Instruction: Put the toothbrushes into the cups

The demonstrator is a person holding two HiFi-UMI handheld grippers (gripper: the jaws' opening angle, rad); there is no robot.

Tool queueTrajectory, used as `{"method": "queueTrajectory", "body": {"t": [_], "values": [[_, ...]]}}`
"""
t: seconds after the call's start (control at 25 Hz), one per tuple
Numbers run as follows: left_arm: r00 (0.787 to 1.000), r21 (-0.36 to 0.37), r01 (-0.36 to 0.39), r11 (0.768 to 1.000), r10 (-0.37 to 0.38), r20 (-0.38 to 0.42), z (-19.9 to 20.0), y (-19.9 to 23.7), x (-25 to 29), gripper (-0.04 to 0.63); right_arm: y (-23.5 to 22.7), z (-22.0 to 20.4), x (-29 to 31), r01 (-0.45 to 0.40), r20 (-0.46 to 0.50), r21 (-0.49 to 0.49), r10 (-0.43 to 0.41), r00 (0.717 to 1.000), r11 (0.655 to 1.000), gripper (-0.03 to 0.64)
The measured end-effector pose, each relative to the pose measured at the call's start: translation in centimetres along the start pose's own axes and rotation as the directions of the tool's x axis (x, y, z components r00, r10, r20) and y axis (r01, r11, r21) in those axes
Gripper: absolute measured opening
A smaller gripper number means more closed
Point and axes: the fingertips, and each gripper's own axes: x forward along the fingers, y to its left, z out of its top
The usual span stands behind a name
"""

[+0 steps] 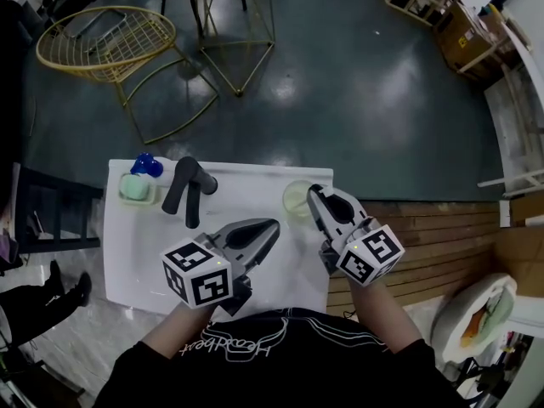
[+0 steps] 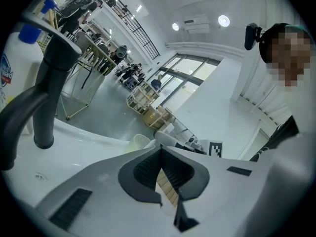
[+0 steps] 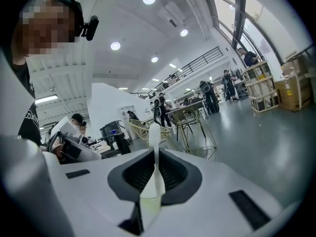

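Observation:
My right gripper (image 1: 314,195) is shut on a white toothbrush (image 3: 153,135) with a pale green handle. The brush stands upright between the jaws, its head above the fingertips (image 3: 154,157). In the head view this gripper's tips sit at the right rim of a pale yellow-green cup (image 1: 297,199) on the white counter (image 1: 246,189). My left gripper (image 1: 272,226) lies over the middle of the counter, jaws together with nothing between them (image 2: 160,152). Beyond its tips the left gripper view shows the cup (image 2: 140,143). No other toothbrush or cup is in sight.
A black faucet (image 1: 187,189) stands at the counter's back left, beside a green soap dish (image 1: 136,190) and a blue-capped bottle (image 1: 146,166). A gold wire chair (image 1: 110,41) and a table frame (image 1: 238,32) stand on the dark floor beyond. Wooden flooring (image 1: 442,236) lies to the right.

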Motion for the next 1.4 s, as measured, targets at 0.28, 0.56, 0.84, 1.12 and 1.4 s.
{"method": "queueTrajectory", "body": {"t": [0.28,0.56,0.84,1.12,1.4], "values": [[1.0,0.003,-0.014,1.0,0.014,-0.002,-0.6,-0.2,-0.3,0.005,-1.3,-0.2,0.0,0.016,0.026,0.105,-0.018,0.999,0.994,0.048],[1.0,0.005,-0.03,1.0,0.03,-0.003,-1.3,-0.7,-0.5,0.005,-1.4,-0.9,0.0,0.01,0.016,0.137,-0.013,1.0,0.991,0.203],[0.999,0.011,-0.042,0.999,0.042,0.022,-2.4,-2.4,-1.4,0.005,-0.1,-2.0,-2.4,0.004,-0.023,0.092,-0.002,1.0,0.996,0.249],[0.998,0.035,-0.035,0.999,0.033,0.057,-3.5,-6.8,-2.5,0.005,3.6,0.4,-8.7,-0.057,0.038,0.049,0.055,0.998,0.997,0.249],[0.996,0.076,-0.024,0.997,0.017,0.086,-5.4,-12.0,-2.9,0.005,8.9,3.6,-17.8,-0.148,0.128,-0.051,0.154,0.98,0.988,0.171]]}}
